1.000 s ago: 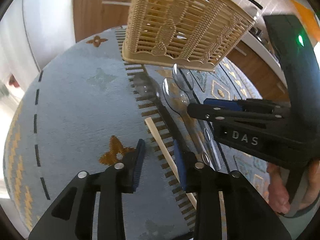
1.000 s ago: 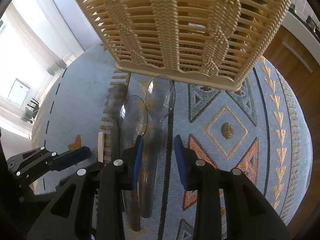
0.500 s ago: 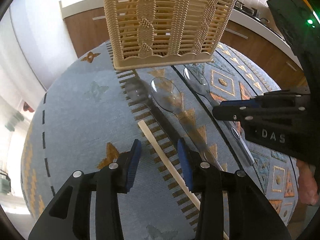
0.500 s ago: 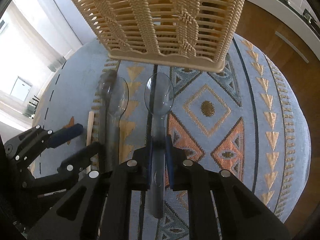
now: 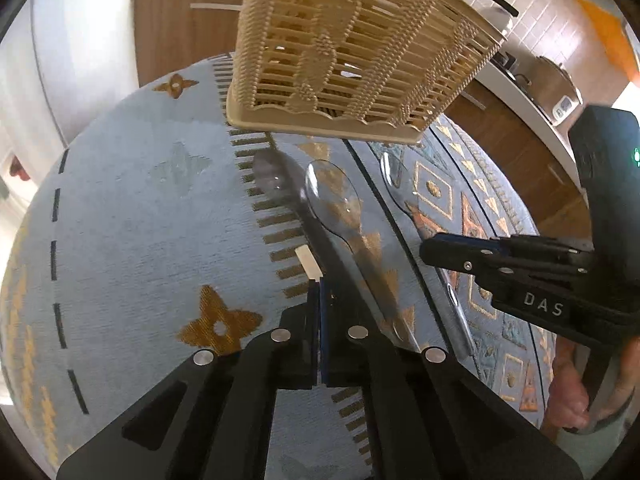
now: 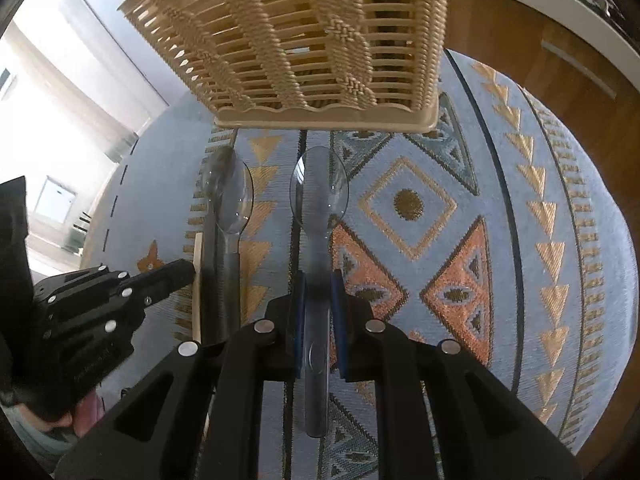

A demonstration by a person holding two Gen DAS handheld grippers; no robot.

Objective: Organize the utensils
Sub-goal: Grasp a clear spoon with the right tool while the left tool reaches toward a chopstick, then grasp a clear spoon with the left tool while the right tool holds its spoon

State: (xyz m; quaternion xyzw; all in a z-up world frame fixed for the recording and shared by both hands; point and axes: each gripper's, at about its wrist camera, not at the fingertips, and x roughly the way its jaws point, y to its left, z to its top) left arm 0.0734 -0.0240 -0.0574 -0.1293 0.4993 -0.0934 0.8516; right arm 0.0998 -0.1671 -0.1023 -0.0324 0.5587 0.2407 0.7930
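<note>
A woven beige basket [image 5: 340, 60] [image 6: 300, 40] stands at the far side of the blue patterned tablecloth [image 5: 140, 220]. In front of it lie a smoky spoon [image 5: 272, 176] and a clear plastic spoon [image 5: 332, 196] [image 6: 232, 200], side by side. My left gripper [image 5: 319, 288] [image 6: 180, 272] is closing tight, its pads pinching a flat pale wooden stick [image 5: 308, 260] [image 6: 197, 248] beside those spoons. My right gripper [image 6: 318, 280] [image 5: 428, 246] is shut on the handle of another clear spoon [image 6: 319, 188] [image 5: 394, 176], whose bowl points at the basket.
Wooden cabinets [image 5: 180, 32] and a white counter with a pot [image 5: 552, 80] stand behind the table. A person's hand [image 5: 572, 392] holds the right gripper's grip. The cloth's patterned right side [image 6: 520, 240] is bare.
Both grippers went from open to shut: the left closed on the stick, the right on the clear spoon's handle. That spoon now lies further right, apart from the other two.
</note>
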